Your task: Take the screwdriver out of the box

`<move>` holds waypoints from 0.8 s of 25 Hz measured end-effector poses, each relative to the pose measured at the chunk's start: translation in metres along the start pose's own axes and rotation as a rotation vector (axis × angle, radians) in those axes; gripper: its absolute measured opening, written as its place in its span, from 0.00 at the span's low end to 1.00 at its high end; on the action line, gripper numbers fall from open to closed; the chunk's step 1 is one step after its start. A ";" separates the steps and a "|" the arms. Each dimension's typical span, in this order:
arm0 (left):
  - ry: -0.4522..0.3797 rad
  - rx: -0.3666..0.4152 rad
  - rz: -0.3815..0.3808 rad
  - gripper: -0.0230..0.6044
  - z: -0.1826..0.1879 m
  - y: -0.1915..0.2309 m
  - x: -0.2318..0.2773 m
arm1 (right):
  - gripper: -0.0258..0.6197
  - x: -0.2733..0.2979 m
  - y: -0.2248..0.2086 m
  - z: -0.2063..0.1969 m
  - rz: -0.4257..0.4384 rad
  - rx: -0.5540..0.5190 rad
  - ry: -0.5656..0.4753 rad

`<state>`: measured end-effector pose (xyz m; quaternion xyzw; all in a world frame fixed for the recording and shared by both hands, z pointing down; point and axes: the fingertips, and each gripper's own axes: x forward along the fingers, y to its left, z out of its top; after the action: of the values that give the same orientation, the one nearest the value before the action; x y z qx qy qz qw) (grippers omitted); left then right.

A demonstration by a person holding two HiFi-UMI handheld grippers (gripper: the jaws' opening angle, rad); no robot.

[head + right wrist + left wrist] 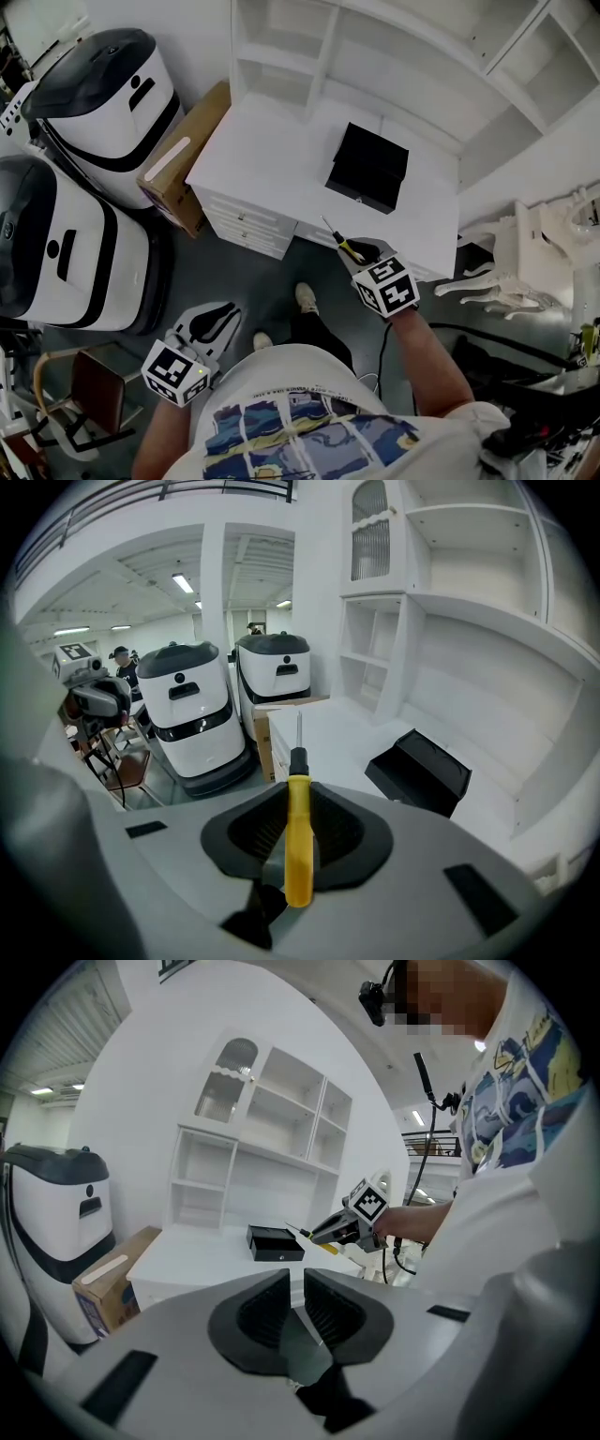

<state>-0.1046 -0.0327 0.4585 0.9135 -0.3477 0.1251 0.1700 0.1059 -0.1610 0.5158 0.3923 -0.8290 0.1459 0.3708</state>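
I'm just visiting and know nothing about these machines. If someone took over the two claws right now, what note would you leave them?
Right claw: shut on the yellow-handled screwdriver, held by the front edge of the white desk.
Left claw: empty, jaws a narrow gap apart, low and away from the desk.
Black box: on the desk, neither claw touching it.
Done: the screwdriver is out of the box.
Left: probably only to set it down.
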 end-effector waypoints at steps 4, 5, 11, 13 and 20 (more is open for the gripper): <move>0.009 -0.006 -0.009 0.12 -0.010 -0.004 -0.007 | 0.18 -0.006 0.024 -0.007 0.013 0.004 -0.005; 0.014 -0.009 -0.008 0.12 -0.012 -0.004 -0.008 | 0.18 -0.007 0.029 -0.010 0.018 0.005 -0.005; 0.022 -0.011 -0.004 0.11 -0.019 -0.007 -0.014 | 0.18 -0.011 0.050 -0.018 0.036 0.002 -0.005; 0.021 -0.010 -0.004 0.11 -0.019 -0.008 -0.015 | 0.18 -0.013 0.054 -0.019 0.041 -0.005 -0.006; 0.019 0.000 -0.005 0.10 -0.019 -0.015 -0.019 | 0.18 -0.018 0.066 -0.015 0.057 -0.018 -0.024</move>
<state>-0.1103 -0.0033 0.4658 0.9131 -0.3439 0.1334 0.1735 0.0705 -0.1006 0.5164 0.3669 -0.8455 0.1443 0.3601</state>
